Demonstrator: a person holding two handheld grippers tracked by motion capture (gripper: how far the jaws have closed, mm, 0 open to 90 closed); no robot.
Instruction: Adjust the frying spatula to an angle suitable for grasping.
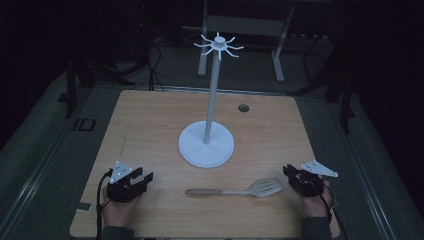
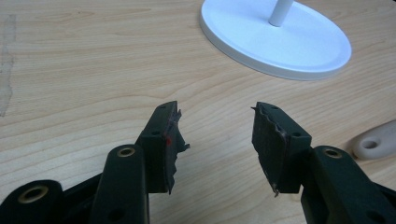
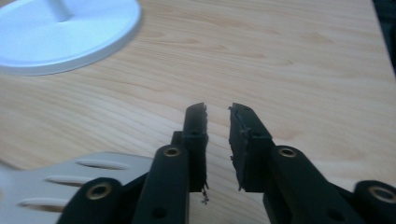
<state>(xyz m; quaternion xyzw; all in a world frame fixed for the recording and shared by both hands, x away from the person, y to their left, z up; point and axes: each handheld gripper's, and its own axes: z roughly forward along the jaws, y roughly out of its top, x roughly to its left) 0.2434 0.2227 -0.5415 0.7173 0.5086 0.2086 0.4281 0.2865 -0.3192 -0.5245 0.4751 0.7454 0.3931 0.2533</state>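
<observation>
A white stand rises from a round base [image 1: 206,145] at the table's middle, its pole [image 1: 212,95] topped by a ring of hooks [image 1: 218,45]. A slotted spatula [image 1: 235,190] lies flat near the front edge, wooden handle to the left, pale head to the right. My left gripper [image 1: 142,176] rests on the table left of the handle, open and holding nothing. In the left gripper view its gripper [image 2: 215,123] faces the base [image 2: 280,42], with the handle's end [image 2: 373,143] at the right. My right gripper [image 1: 291,172] sits just right of the spatula's head. Its jaws [image 3: 218,112] stand narrowly open, beside the head [image 3: 46,186].
The wooden table [image 1: 150,125] has a small round cable hole [image 1: 243,107] at the back right. A metal frame [image 1: 245,30] stands on the dark floor beyond the far edge. A person's hands [image 1: 117,212] hold the grippers at the front edge.
</observation>
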